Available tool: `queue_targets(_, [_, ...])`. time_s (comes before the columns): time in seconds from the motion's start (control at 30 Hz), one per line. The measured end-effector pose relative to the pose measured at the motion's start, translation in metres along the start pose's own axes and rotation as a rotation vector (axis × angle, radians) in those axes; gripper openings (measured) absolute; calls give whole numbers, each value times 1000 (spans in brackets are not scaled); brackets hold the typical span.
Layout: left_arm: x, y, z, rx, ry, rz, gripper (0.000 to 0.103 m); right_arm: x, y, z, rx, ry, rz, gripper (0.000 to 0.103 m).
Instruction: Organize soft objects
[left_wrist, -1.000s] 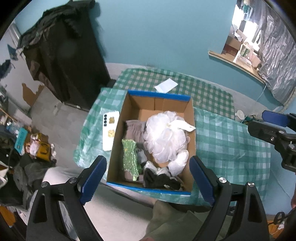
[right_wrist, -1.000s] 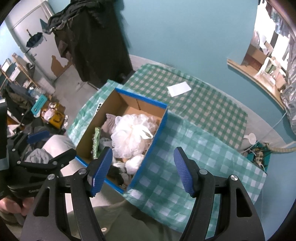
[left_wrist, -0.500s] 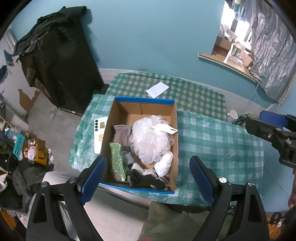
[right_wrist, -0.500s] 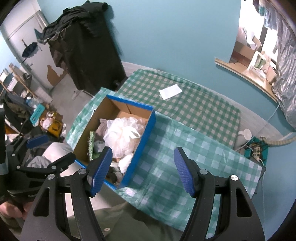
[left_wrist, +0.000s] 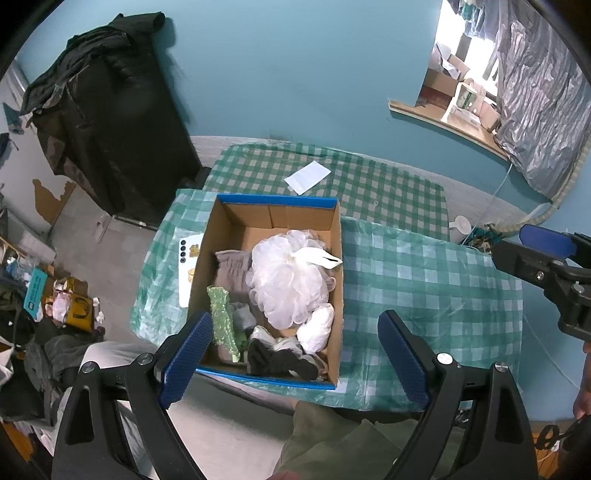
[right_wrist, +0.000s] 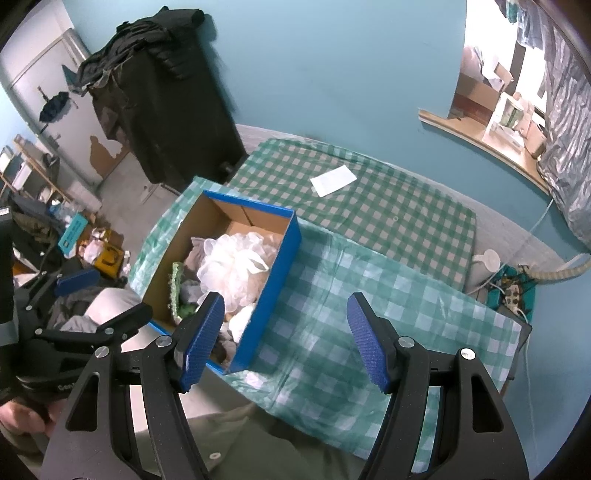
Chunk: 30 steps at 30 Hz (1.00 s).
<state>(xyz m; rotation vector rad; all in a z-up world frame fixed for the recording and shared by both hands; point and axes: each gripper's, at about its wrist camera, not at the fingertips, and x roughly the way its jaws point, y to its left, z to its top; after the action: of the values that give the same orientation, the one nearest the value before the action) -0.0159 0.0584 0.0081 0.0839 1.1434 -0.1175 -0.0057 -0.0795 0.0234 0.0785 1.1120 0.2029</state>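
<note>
1. While both grippers hang high above the table, the left gripper (left_wrist: 293, 354) has its blue-padded fingers spread wide with nothing between them, over the near end of the cardboard box (left_wrist: 334, 266).
2. Beside it, the right gripper (right_wrist: 286, 338) also has its fingers wide apart and grips nothing; it is over the bare checked tablecloth (right_wrist: 354, 295) just right of the box.
3. At the near end of the box lie dark socks (left_wrist: 280, 360), with a small white bundle (left_wrist: 316, 328) touching them on the right side.
4. Along the left wall of the box a green sparkly cloth (left_wrist: 223, 321) lies lengthwise, and a grey garment (left_wrist: 232, 269) sits just beyond it.
5. Filling the middle of the box, a white mesh bath pouf (left_wrist: 286, 280) rests on the other soft things, its white tag (left_wrist: 319, 258) pointing towards the right wall.
6. The far end of the box shows bare cardboard floor, and the rim carries blue edging.
7. Left of the box, touching or almost touching its wall, a white phone (left_wrist: 186, 273) lies flat on the cloth.
8. Beyond the box, a white paper slip (left_wrist: 307, 176) lies on a darker green checked cloth (left_wrist: 388, 192), well apart from everything else.
9. Farther off, dark clothing (left_wrist: 107, 110) is heaped over a black stand against the teal wall (left_wrist: 295, 74), and a window ledge (left_wrist: 443, 122) holds boxes at the far right.
</note>
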Motion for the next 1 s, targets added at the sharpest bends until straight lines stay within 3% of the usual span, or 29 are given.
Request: queue_targets(1.0, [7, -5, 9, -23, 6, 11, 92, 6, -5, 10, -30, 2, 21, 69])
